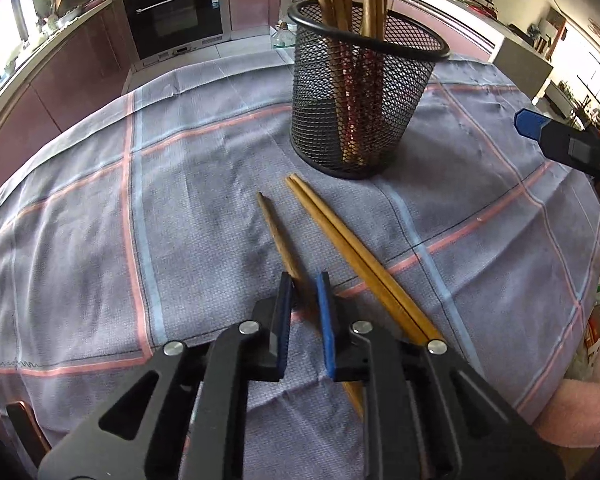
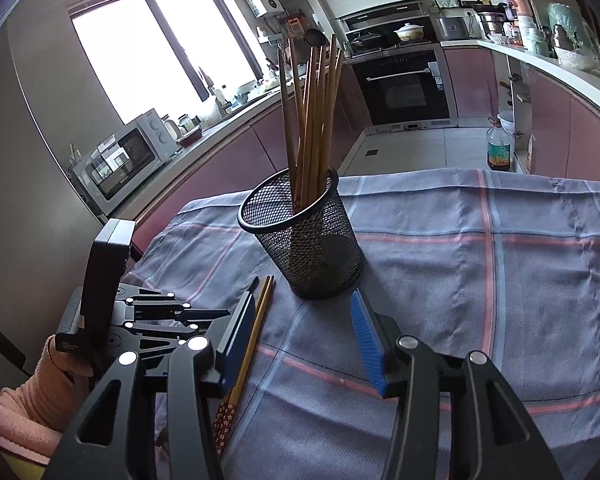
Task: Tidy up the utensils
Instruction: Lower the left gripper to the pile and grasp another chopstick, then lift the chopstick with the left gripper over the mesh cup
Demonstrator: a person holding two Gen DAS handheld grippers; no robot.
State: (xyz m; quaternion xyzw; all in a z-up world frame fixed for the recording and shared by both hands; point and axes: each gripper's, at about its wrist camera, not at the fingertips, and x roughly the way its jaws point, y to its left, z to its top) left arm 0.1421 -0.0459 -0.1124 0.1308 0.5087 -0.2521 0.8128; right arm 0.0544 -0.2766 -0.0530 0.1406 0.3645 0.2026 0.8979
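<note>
A checked cloth (image 2: 500, 280) covers the table; oven (image 2: 404, 84), microwave (image 2: 128, 160), oil bottle (image 2: 499, 148) behind.

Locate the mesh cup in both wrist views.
Left wrist: mesh cup stands upper centre, beyond the loose chopsticks, on the cloth.
Right wrist: cup sits at centre, just beyond the open right gripper.
Shared landmark: the oven behind it.
</note>
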